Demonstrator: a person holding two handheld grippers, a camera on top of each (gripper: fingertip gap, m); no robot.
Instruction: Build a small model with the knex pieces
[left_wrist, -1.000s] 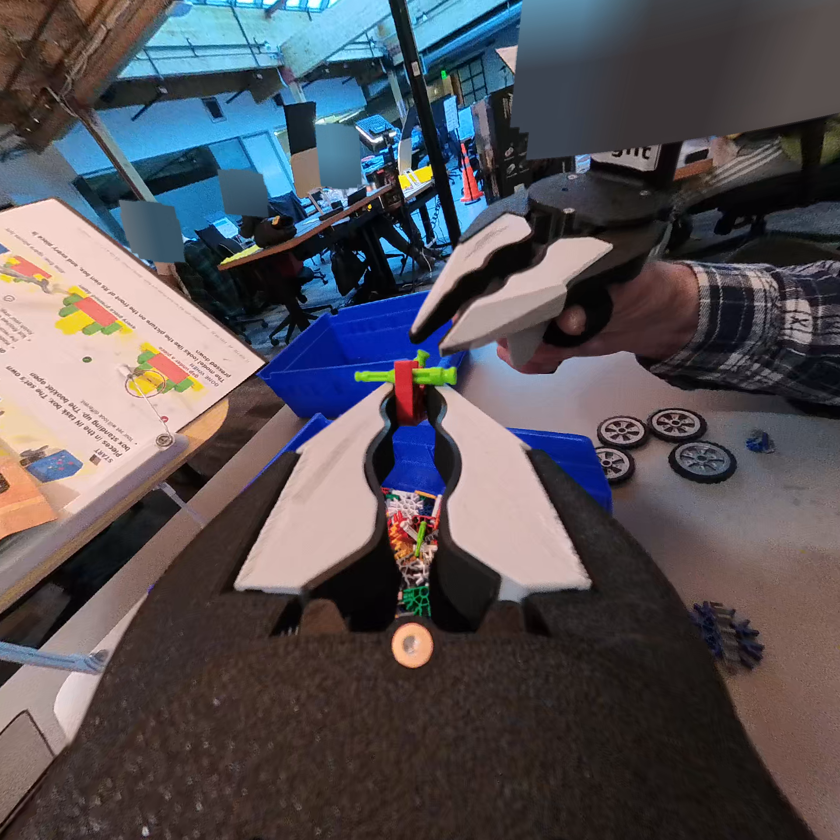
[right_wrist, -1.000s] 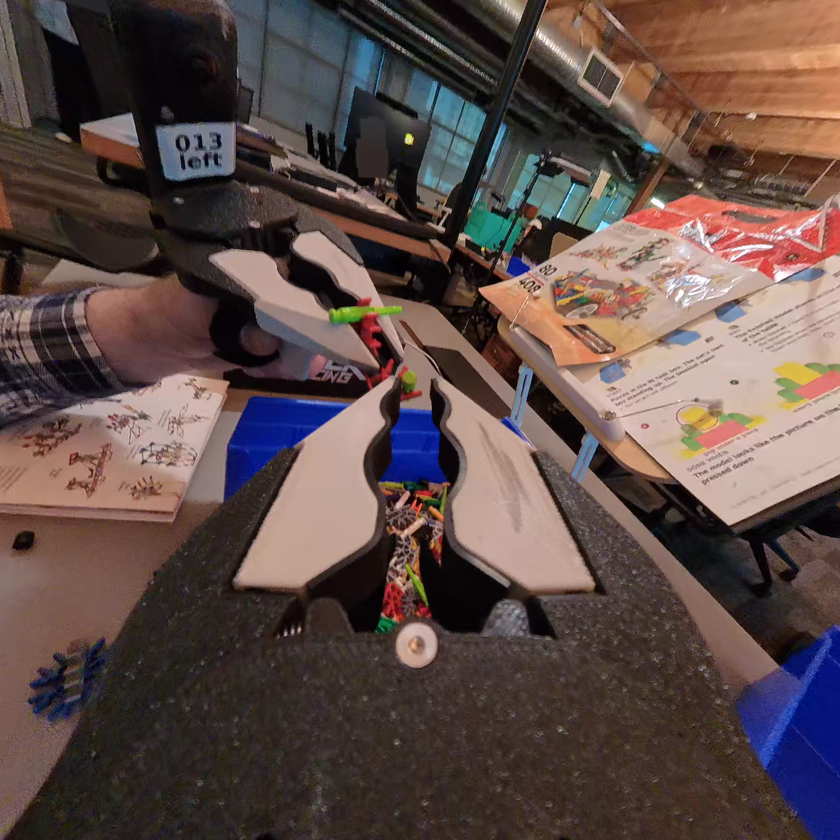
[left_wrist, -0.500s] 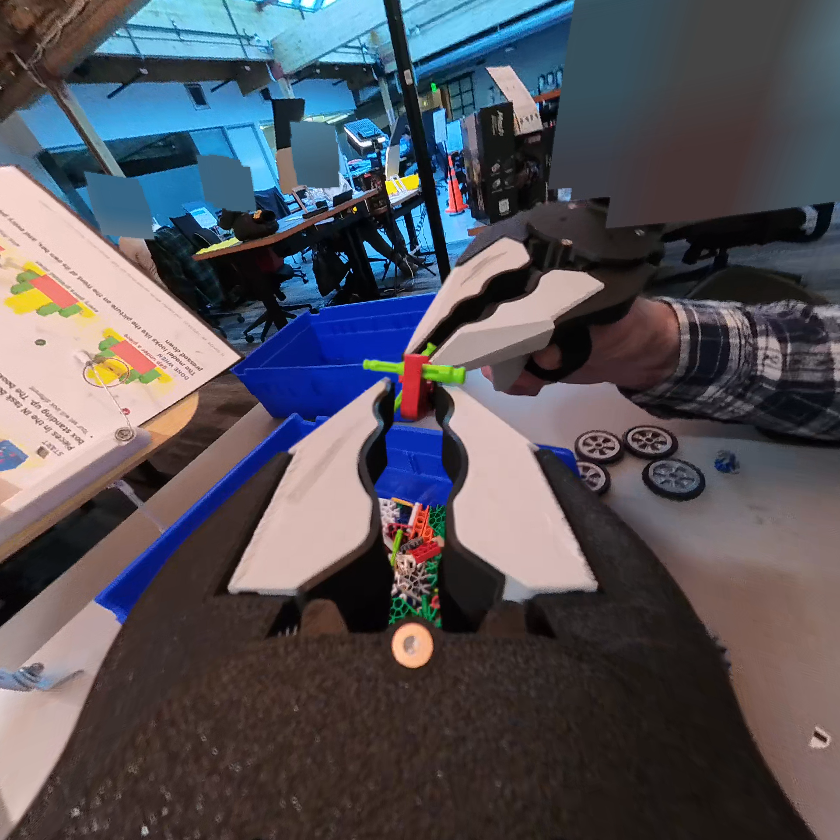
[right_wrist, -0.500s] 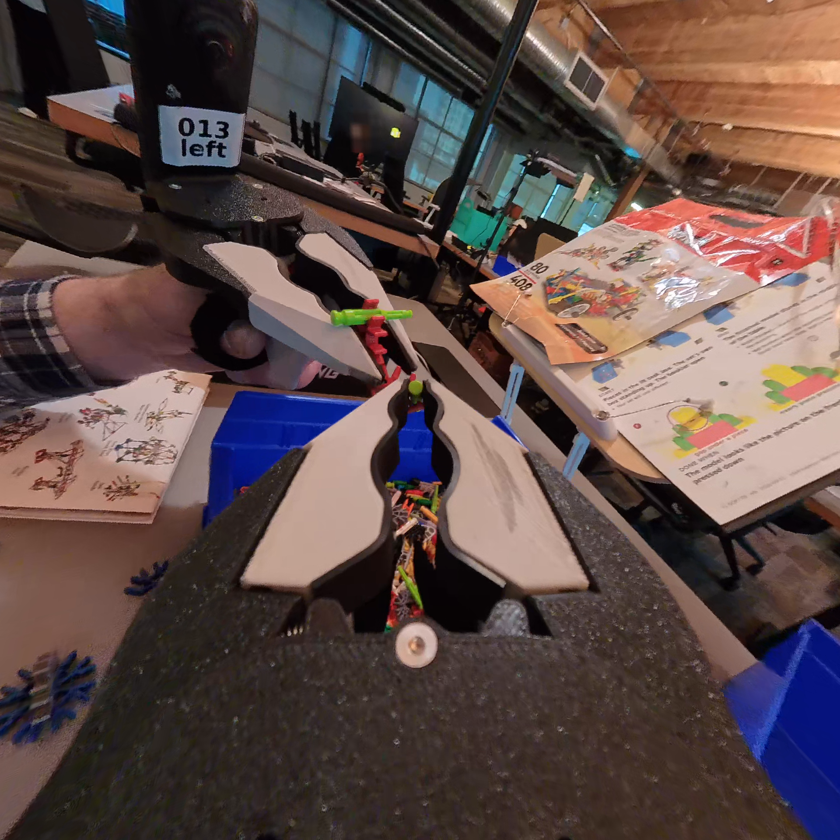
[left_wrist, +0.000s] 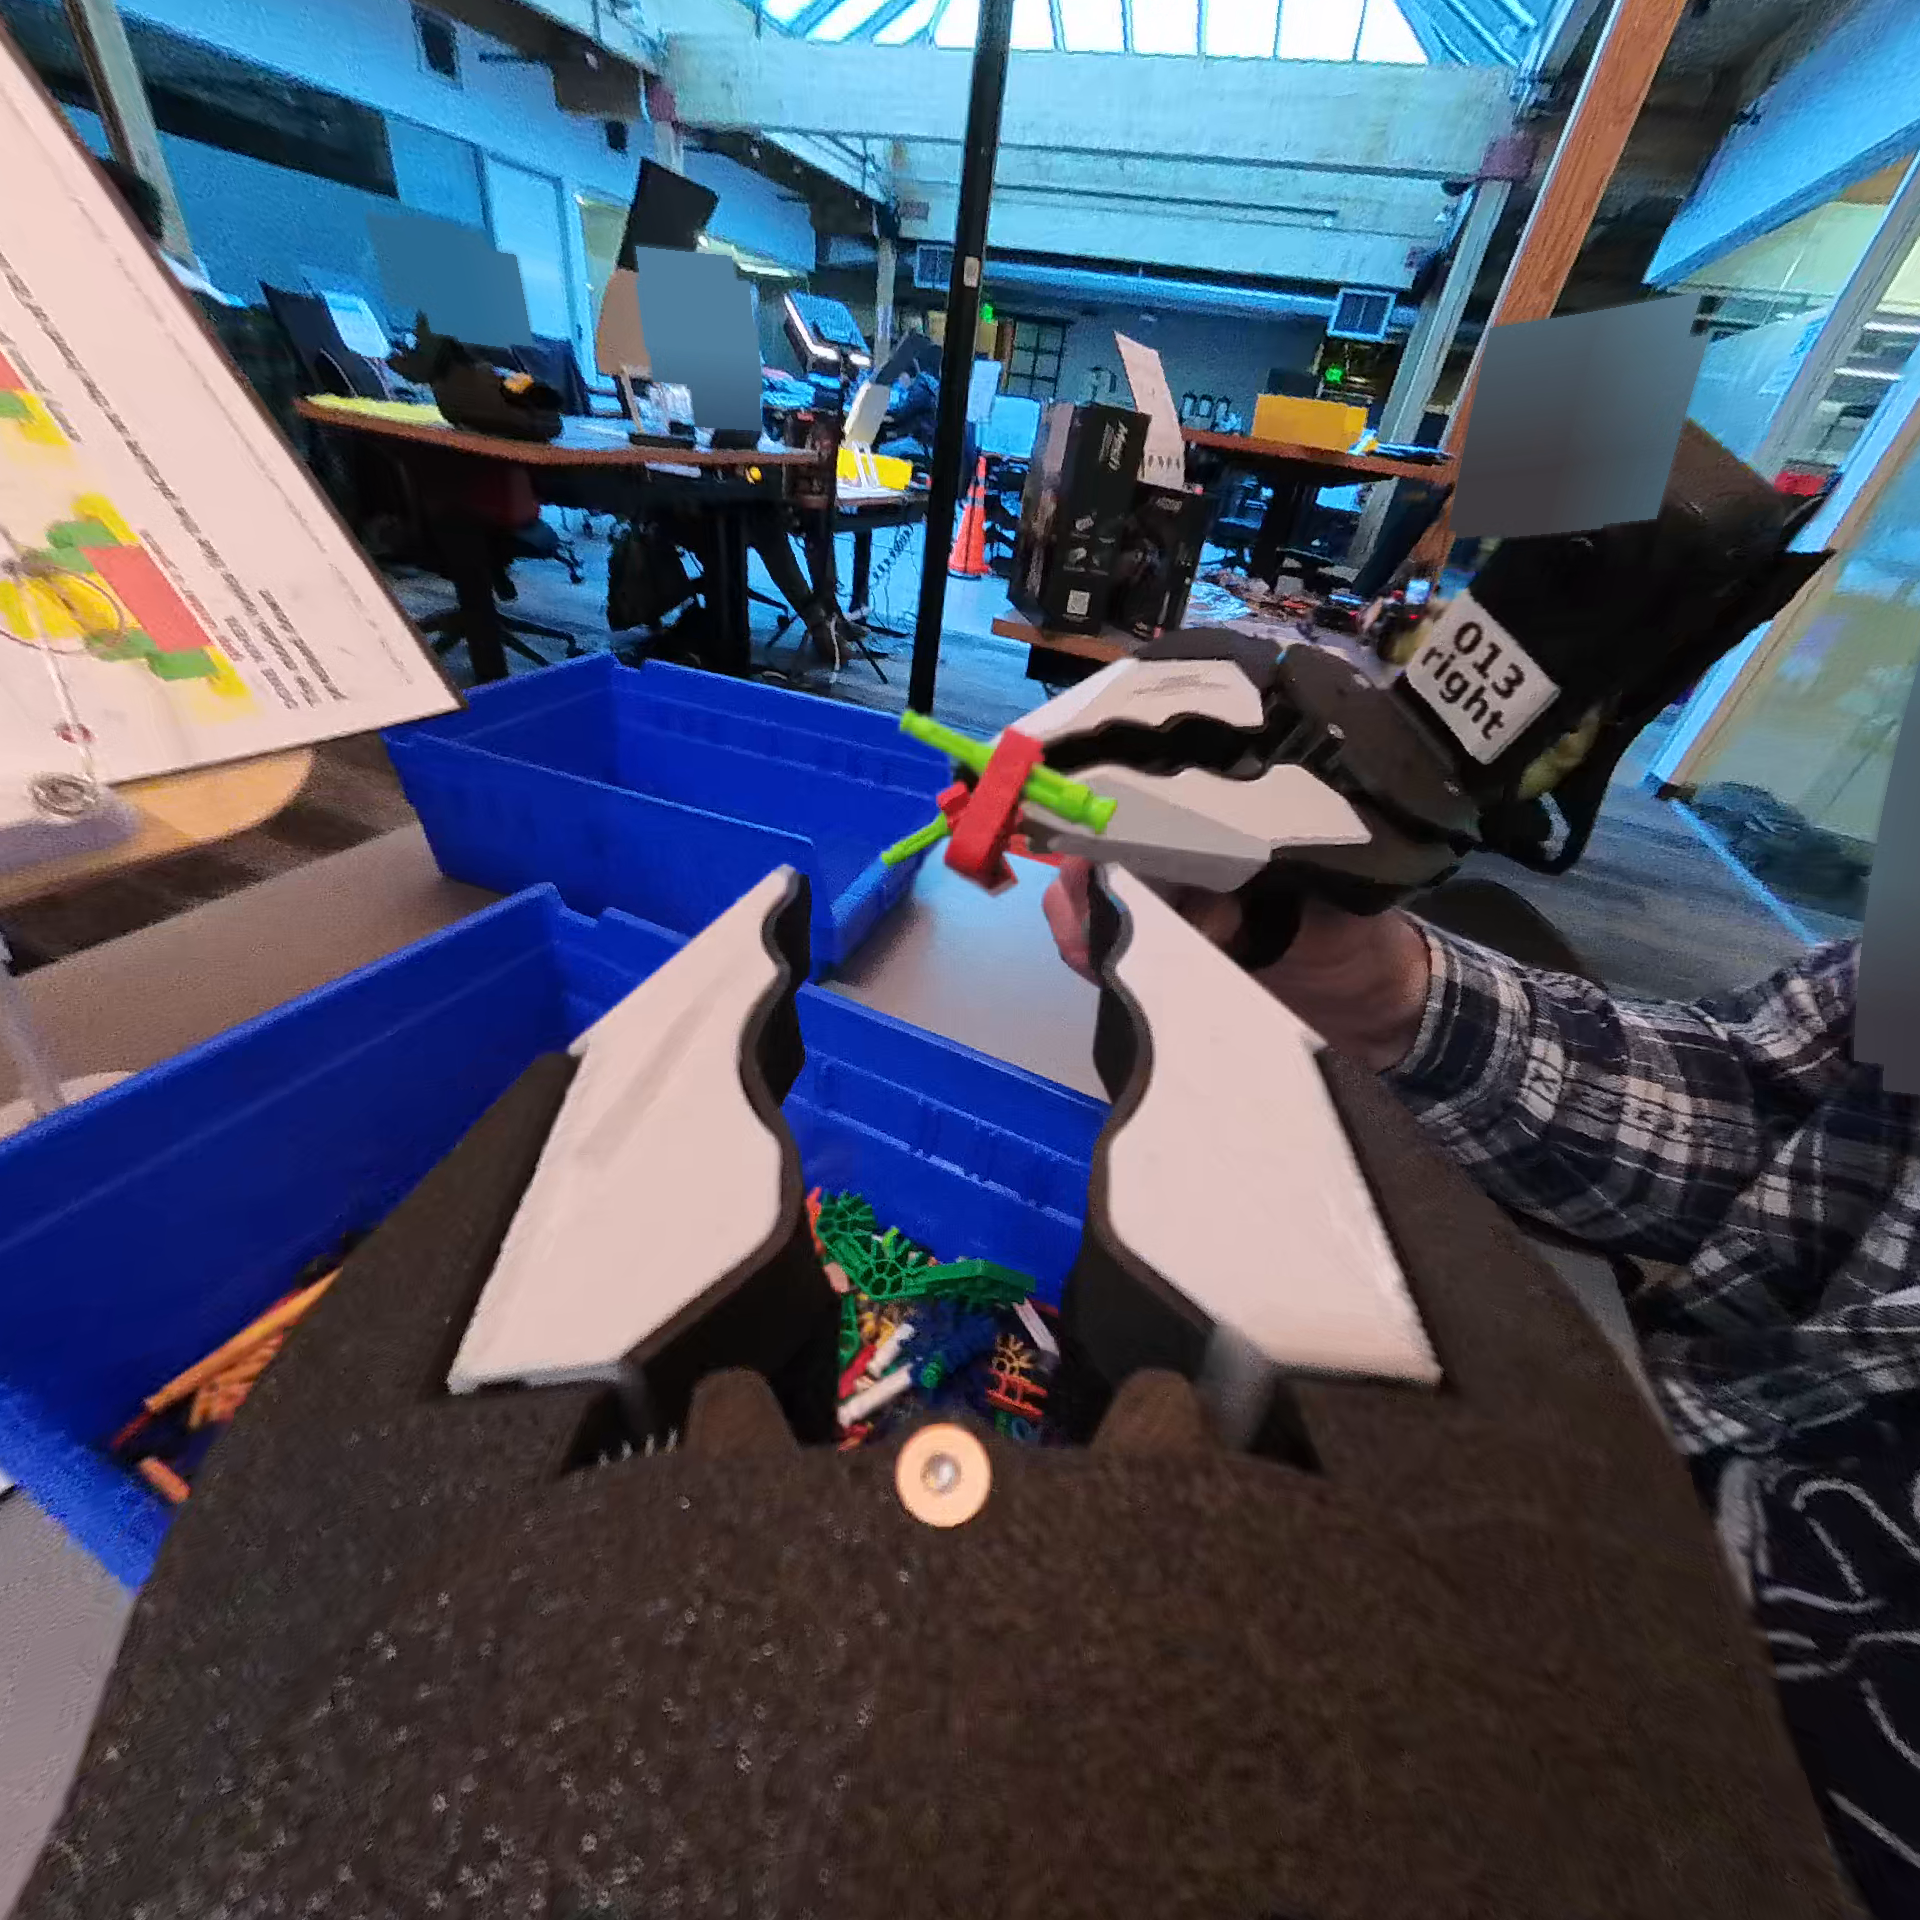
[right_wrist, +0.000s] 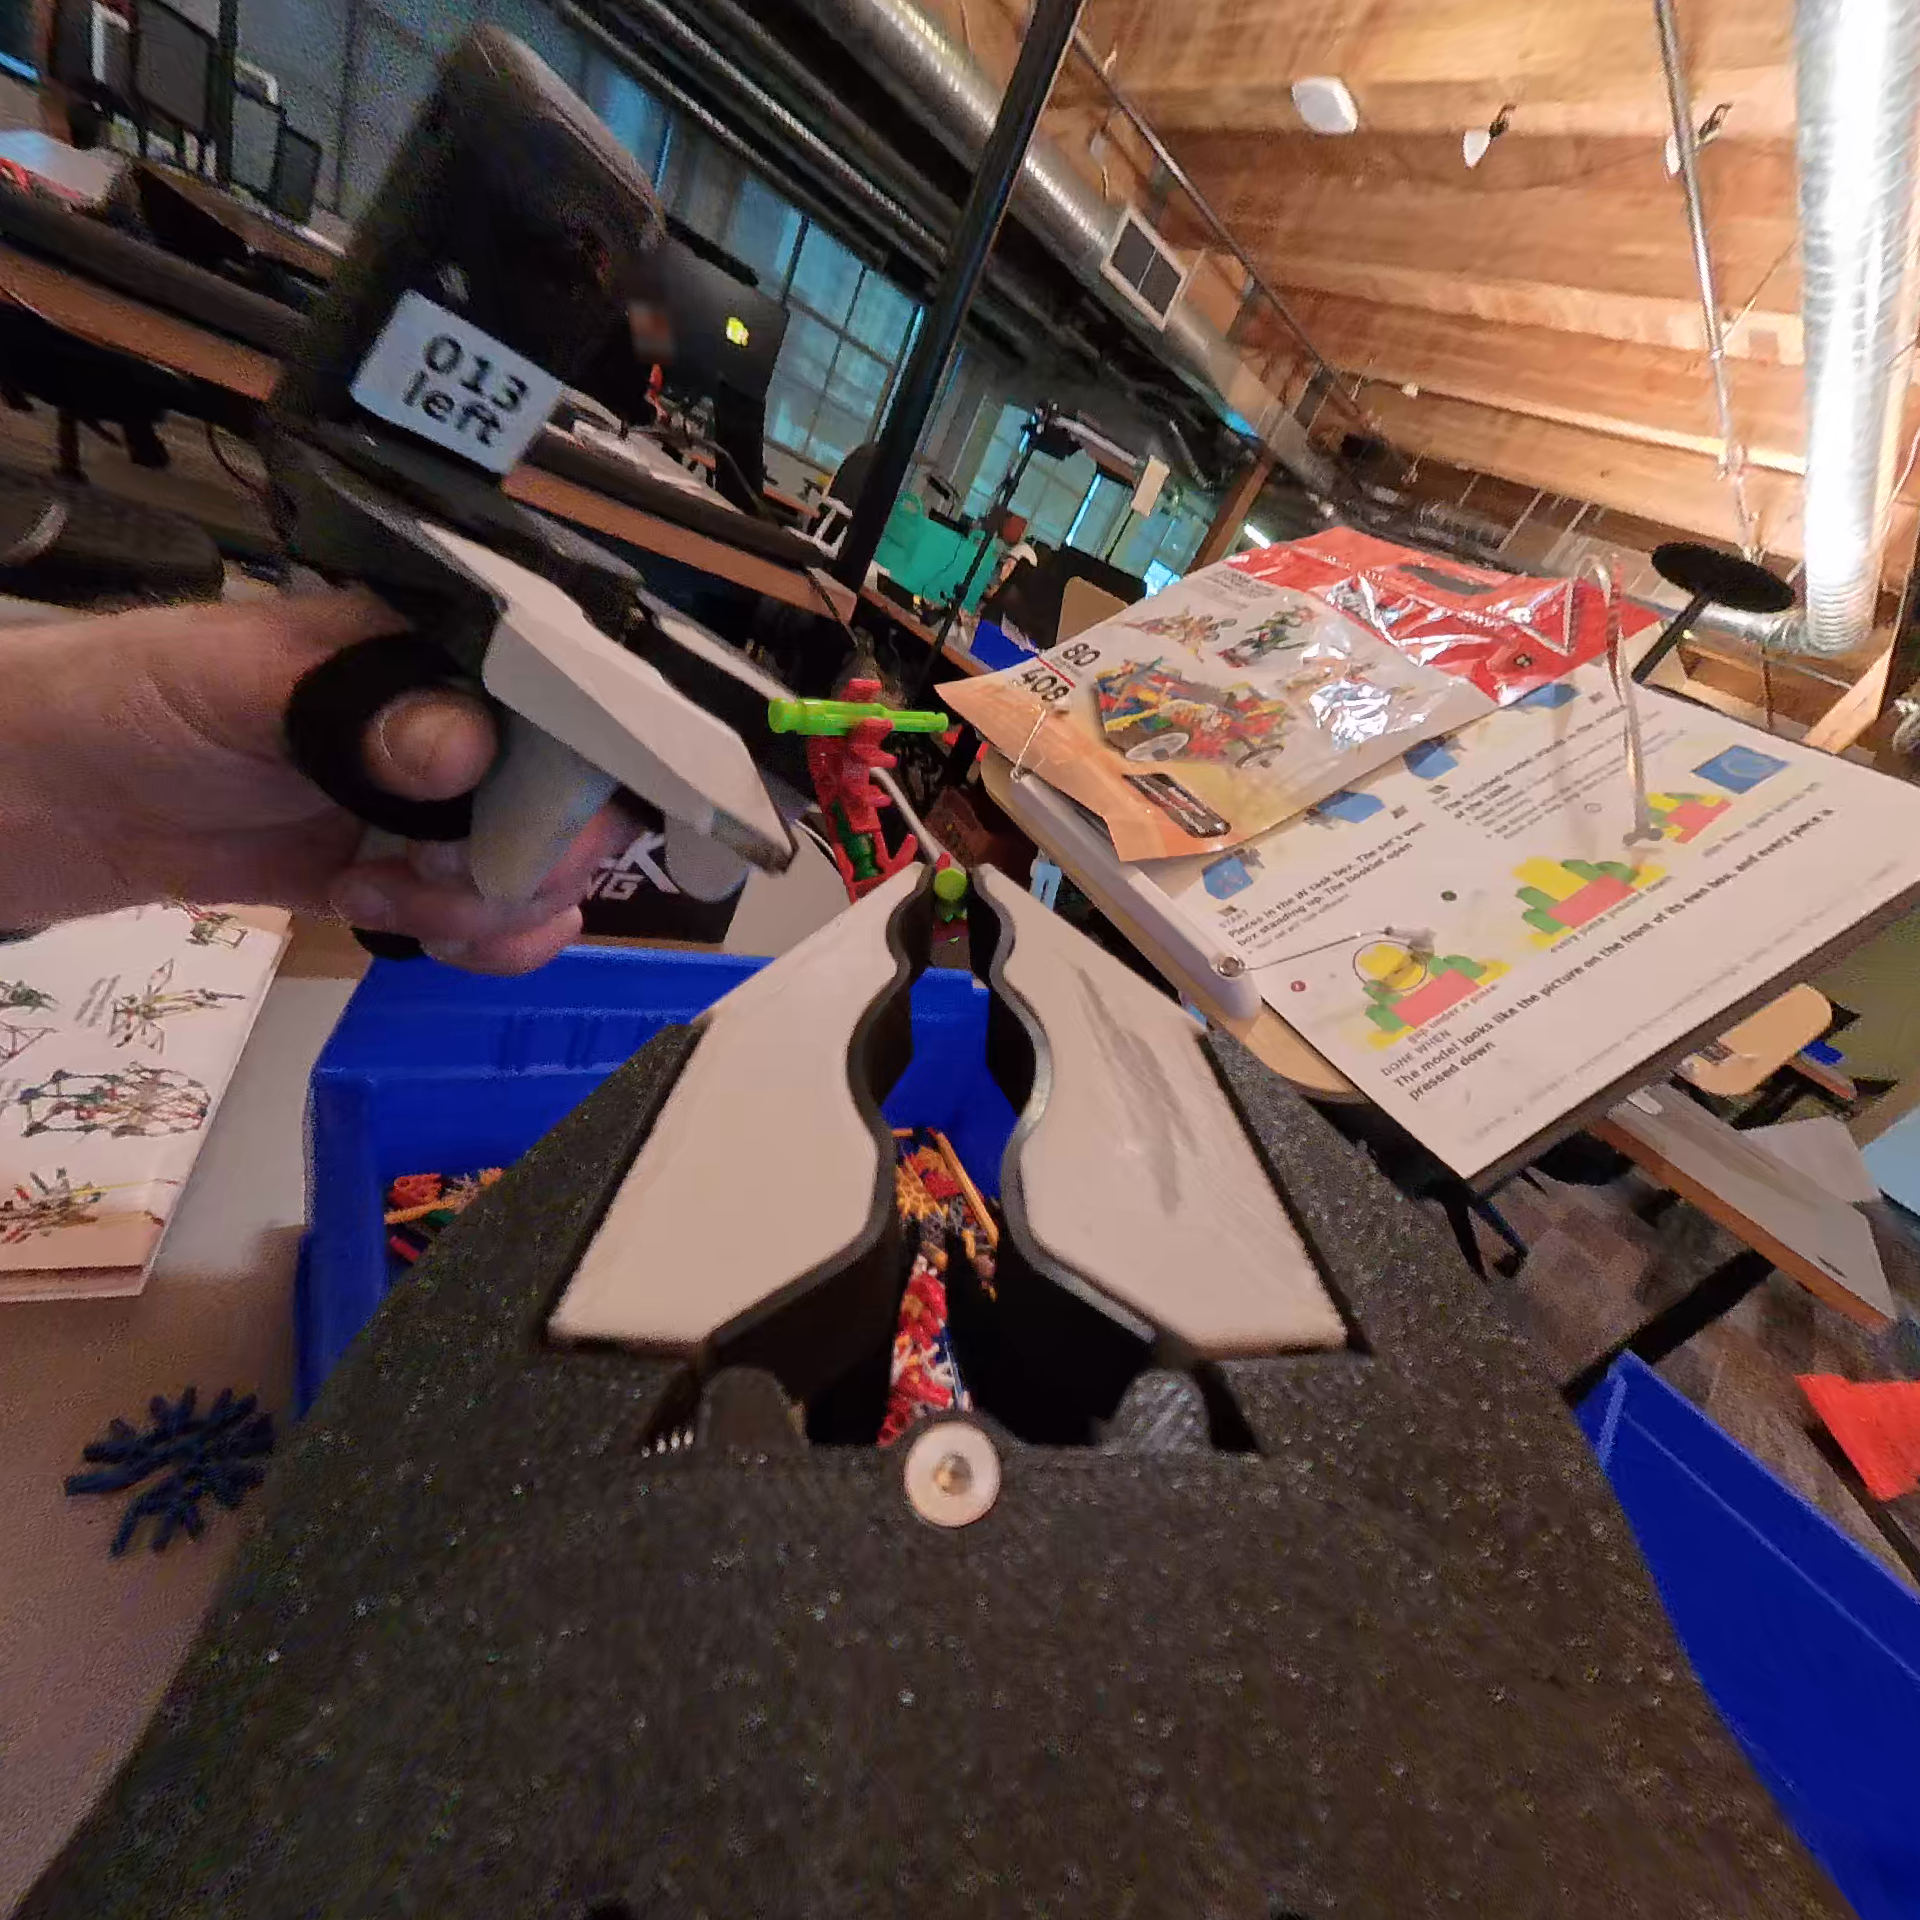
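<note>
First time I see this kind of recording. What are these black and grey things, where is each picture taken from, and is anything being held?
There is no robot here. A person holds a hand-operated grasping tool in each hand, and each tool carries a camera that looks forward along its two grey fingers. That gives two pictures, one from each tool.

In the left view, the left tongs are open and empty above a blue bin full of small coloured building pieces. Farther off in that view you see the other tool.

In the right view, the right tongs are closed on a small red and green piece, which is held in the air. A hand grips the left tool there.

Also around are a second blue bin, a picture booklet on the table, and a slanted instruction sheet.
</note>
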